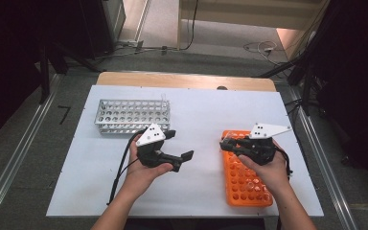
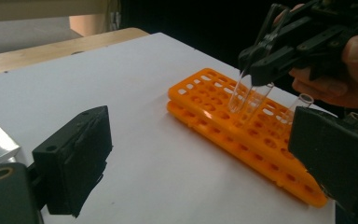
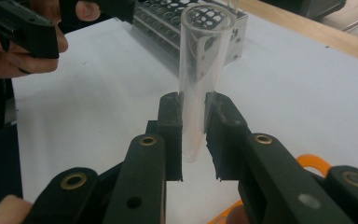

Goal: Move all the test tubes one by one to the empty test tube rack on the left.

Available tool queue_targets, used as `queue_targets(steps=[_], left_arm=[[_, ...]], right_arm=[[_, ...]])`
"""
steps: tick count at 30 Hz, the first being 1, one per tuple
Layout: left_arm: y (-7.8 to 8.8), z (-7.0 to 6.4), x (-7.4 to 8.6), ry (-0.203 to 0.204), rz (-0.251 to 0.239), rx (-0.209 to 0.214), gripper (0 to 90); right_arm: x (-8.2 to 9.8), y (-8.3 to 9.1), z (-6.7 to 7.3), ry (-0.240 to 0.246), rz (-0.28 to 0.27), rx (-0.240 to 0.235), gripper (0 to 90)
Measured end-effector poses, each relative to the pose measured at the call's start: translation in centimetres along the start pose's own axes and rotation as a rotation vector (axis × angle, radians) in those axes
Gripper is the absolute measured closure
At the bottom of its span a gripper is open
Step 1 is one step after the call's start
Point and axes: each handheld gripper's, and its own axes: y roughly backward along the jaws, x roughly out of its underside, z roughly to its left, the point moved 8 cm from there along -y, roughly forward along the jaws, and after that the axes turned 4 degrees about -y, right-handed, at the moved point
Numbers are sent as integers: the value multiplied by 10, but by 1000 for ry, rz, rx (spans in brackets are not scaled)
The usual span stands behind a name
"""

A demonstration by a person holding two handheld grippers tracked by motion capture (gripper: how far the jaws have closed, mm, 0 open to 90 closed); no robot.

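The clear test tube (image 3: 200, 70) sits pinched between the two pads of the right claw (image 3: 194, 135), gripped low on its body, with the round bottom poking out below the pads and the open mouth standing above them. It looks like thin glass or hard plastic: light, stiff, smooth-walled and likely slippery, and probably quick to crack if squeezed hard or knocked against a rack. A gentle grip across the straight wall, well clear of the rim, seems the safest hold; gripped this low, the tall upper part could tip if it catches on anything.

In the left gripper view the tube (image 2: 256, 95) hangs just above the orange rack (image 2: 242, 130), lifted clear of its holes, with another clear tube (image 2: 294, 109) standing in the rack nearby. The left claw (image 1: 175, 145) is spread wide and carries nothing, hovering over the white bench (image 1: 201, 110) between the two racks. The metal rack (image 1: 133, 116) stands further back on the left, with one tube (image 1: 163, 99) in its far corner.
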Motion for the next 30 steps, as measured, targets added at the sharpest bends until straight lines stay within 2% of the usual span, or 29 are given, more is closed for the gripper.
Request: queue_targets(steps=[8, 16, 24, 30], left_arm=[[-10, -19, -8, -28, 10, 26, 233], [-19, -33, -18, -49, 1, 70, 362], [-34, -44, -24, -68, -2, 108, 452], [-43, -48, -26, -75, 7, 122, 575]], right_arm=[[1, -7, 14, 35, 21, -42, 744], [3, -10, 21, 48, 40, -60, 744], [5, -14, 27, 76, 62, -78, 744], [6, -15, 28, 82, 74, -88, 744]])
